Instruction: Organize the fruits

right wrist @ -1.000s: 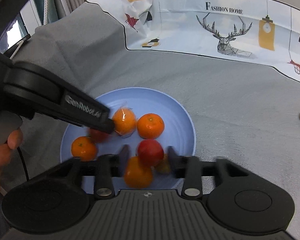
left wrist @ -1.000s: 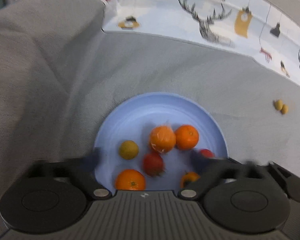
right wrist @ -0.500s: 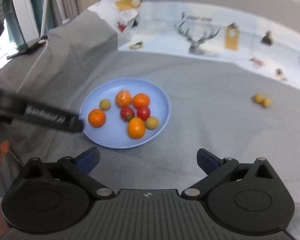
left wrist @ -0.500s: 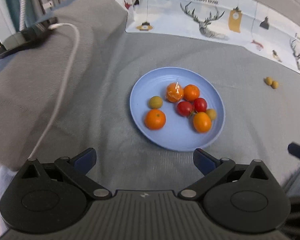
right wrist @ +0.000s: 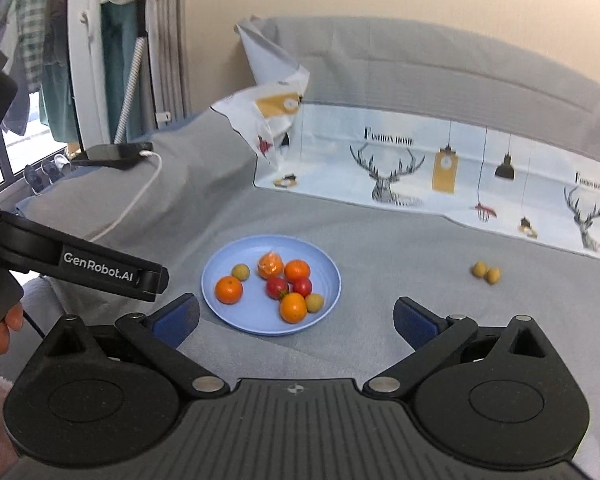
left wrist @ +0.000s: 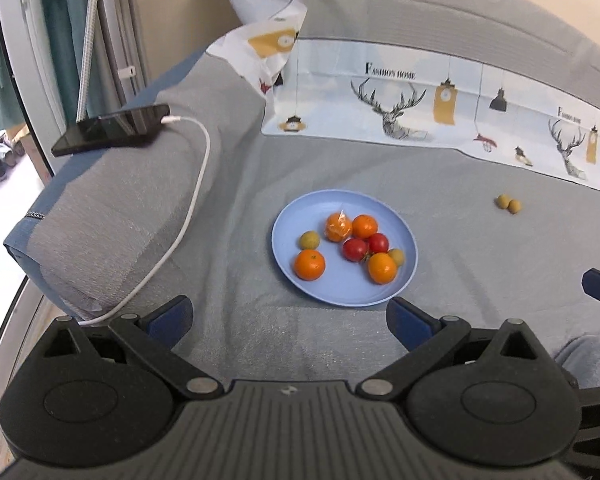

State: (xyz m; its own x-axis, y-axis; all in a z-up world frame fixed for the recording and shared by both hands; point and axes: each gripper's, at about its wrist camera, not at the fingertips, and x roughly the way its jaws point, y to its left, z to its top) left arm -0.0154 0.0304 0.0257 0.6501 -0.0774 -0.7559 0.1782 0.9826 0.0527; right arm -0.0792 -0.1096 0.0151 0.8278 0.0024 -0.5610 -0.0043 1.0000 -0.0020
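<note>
Yellow-green, the two small round fruits [right wrist: 486,272] are lying on the grey cloth, well apart from the round blue plate [right wrist: 328,304] (already holding seven fruits). The right gripper [right wrist: 296,318] and left gripper [left wrist: 288,318] are hovering wide and empty; the nearer right one is best approaching from above, taking one fruit at a time.

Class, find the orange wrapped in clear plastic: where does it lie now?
The plastic-wrapped orange lies at the far side of the round blue plate, touching a bare orange on its right, in both wrist views.

Blue plate [left wrist: 404,280] holding eight fruits, two yellow fruits [left wrist: 508,203] well apart
</note>
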